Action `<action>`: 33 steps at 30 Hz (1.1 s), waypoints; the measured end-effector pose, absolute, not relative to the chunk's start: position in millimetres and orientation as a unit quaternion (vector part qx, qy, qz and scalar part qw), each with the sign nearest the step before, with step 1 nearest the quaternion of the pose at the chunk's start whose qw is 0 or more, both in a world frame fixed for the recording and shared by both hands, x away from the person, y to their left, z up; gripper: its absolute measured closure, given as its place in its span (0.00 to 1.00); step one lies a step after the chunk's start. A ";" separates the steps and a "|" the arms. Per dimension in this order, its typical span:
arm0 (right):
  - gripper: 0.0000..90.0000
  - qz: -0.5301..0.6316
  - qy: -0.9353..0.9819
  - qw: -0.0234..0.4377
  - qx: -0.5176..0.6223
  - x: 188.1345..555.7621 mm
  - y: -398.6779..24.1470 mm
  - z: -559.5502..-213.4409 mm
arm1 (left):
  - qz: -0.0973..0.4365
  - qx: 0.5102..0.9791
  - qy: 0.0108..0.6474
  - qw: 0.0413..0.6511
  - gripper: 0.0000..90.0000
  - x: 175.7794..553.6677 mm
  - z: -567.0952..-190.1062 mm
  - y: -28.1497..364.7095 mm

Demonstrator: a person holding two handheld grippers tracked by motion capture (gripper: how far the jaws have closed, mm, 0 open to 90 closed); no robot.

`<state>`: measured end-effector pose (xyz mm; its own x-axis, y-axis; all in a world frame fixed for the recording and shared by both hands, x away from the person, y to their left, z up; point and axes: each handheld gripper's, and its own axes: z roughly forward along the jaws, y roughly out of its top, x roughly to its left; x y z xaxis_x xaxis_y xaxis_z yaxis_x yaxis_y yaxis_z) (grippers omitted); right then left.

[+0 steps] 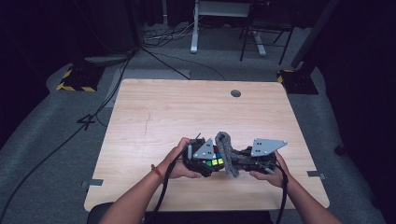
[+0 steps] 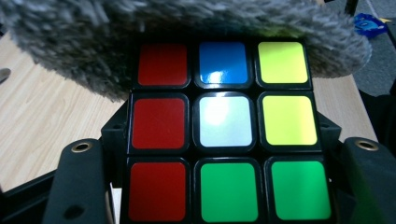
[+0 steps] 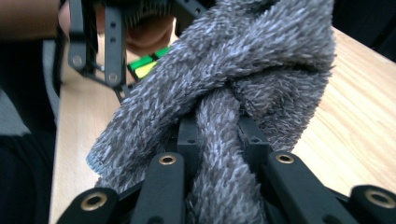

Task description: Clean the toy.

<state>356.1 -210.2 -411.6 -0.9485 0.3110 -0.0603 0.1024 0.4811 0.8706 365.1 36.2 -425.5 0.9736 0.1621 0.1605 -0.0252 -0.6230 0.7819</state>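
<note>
Near the front edge of the table [image 1: 154, 107], about midway along it, the person's two hands meet. The left gripper [image 1: 209, 161] pinches a cube [image 2: 224, 130] between its black jaws; the face toward its camera shows a red column, then blue, white and green, then two yellows over a green. The right gripper [image 1: 243, 161] is clamped on a grey cloth [image 3: 243, 93], a twisted fold of it bunched between the jaws. The cloth [image 1: 227, 151] stands between the two grippers and lies against the top edge of the cube, covering the upper rim of its top row. A round grommet [image 1: 236, 93] sits near the far edge.
</note>
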 end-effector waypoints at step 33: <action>0.86 0.458 0.865 0.128 0.157 365.5 -205.2 -415.8 | 0.111 0.902 0.021 0.416 0.37 362.9 -428.9 27.1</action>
